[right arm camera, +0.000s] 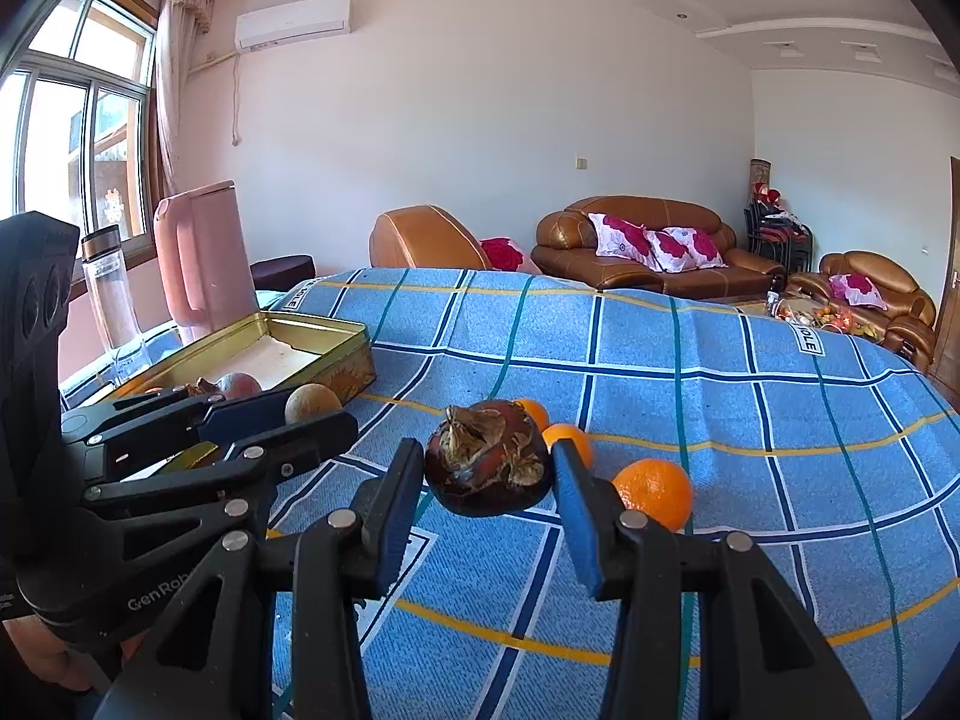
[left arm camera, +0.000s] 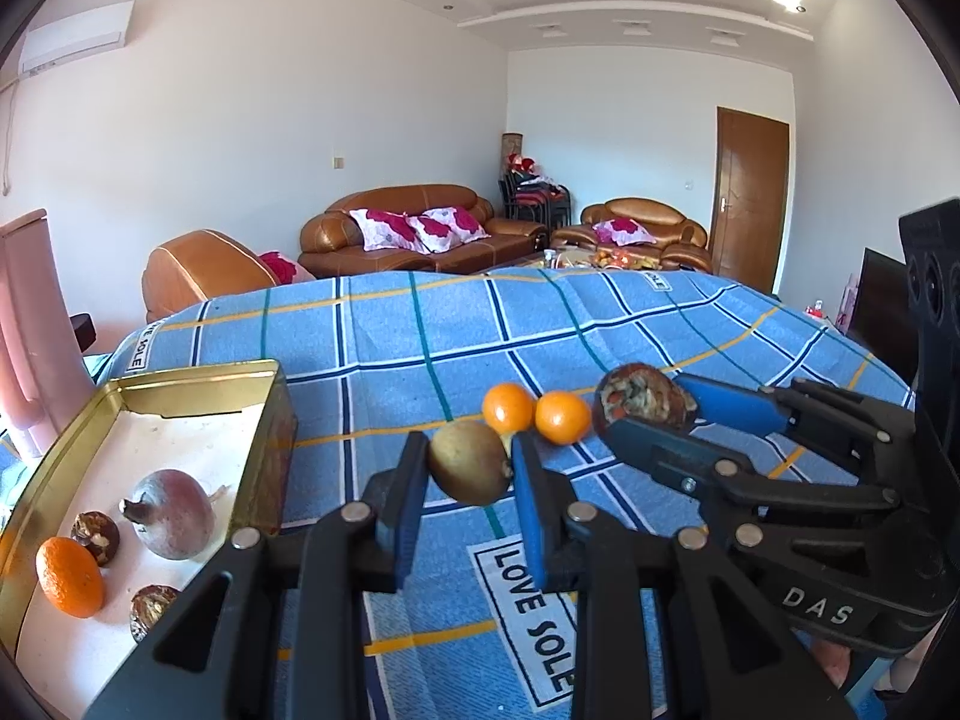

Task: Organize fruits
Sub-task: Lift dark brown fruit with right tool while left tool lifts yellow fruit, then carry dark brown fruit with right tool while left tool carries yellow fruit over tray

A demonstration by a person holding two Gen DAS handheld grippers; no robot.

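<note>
My left gripper (left arm camera: 469,468) is shut on a brown-green kiwi-like fruit (left arm camera: 471,459) just right of the gold tin (left arm camera: 198,375). In the right wrist view that fruit (right arm camera: 312,402) shows at the left gripper's (right arm camera: 294,414) tips, beside the tin (right arm camera: 336,327). My right gripper (right arm camera: 489,471) is shut on a dark brown, cracked round fruit (right arm camera: 489,468), also visible at the right in the left wrist view (left arm camera: 642,399). Three oranges (right arm camera: 654,492) (right arm camera: 567,438) (right arm camera: 535,411) lie on the cloth by it. I cannot tell whether either held fruit touches the cloth.
The tin holds a pomegranate (left arm camera: 171,513), an orange (left arm camera: 69,576) and two dark fruits (left arm camera: 96,537) (left arm camera: 150,609). A blue checked cloth (right arm camera: 720,420) covers the table. A clear bottle (right arm camera: 114,300) and a pink jug (right arm camera: 201,258) stand behind the tin.
</note>
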